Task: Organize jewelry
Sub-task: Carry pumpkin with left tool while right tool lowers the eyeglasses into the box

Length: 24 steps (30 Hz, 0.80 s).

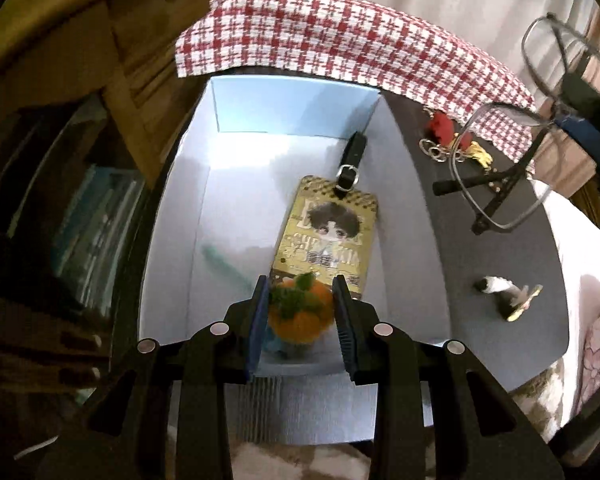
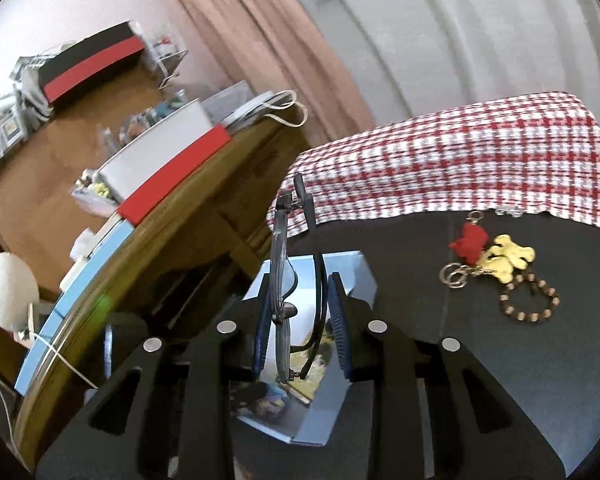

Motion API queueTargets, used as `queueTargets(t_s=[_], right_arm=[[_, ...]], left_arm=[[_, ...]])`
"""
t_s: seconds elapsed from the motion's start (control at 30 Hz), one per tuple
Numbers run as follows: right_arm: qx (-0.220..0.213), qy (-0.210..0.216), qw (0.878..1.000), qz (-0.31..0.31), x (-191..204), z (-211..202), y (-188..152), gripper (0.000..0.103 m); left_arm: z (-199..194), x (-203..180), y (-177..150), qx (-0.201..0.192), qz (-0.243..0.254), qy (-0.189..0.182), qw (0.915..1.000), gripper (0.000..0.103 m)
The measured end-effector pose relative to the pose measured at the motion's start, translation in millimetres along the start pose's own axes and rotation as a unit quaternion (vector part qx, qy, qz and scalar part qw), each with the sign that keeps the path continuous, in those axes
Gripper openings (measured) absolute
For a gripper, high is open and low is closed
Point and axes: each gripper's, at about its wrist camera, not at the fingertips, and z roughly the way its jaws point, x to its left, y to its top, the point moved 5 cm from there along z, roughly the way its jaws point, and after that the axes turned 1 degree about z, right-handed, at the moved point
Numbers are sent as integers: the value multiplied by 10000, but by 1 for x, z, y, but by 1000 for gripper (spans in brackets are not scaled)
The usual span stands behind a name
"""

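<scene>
Orange pompom charm (image 1: 300, 312) sits pinched in your left tool (image 1: 300, 300) over the blue box (image 1: 172, 240); your right tool (image 2: 300, 312) clamps the glasses (image 2: 282, 320) edge-on, so a wrist roll could slip them.

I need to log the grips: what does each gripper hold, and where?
Left: orange felt charm, by its sides. Right: glasses, by the folded frame.

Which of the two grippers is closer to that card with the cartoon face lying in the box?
Left. The left gripper, holding an orange pumpkin charm, hovers right over the card's near end inside the blue box. The right gripper, holding glasses, is above the box, farther off.
</scene>
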Motion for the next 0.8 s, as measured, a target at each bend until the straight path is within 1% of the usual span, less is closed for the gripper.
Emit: queueTargets(t_s=[0.17,0.23,0.27,0.33,0.43,0.53,0.7,0.8], right_arm=[[227,388,9989,126,11,14,-9,28],[299,549,9978,213,13,20,-14,28],[334,551,9977,224,14,22,-16,28],[409,407,9982,183,13,32,-23,28],[605,309,9974,227,5,45,-35,28],[740,166,9968,247,-2,56,-44,28],[877,-199,9959,73,-13,69,-56,29],[857,-156,9961,156,-18,70,-58,29]], left_arm=[[6,5,-1,-81,-49,-40,9999,33],[6,5,-1,-115,22,31,9999,33],[7,4,-1,-128,91,89,9998,33],[7,3,-1,-152,190,187,9995,33],[8,2,-1,-173,290,266,9991,33],[8,3,-1,-192,278,299,9990,32],[7,3,-1,-228,283,332,9988,33],[6,4,-1,-234,290,353,9987,33]])
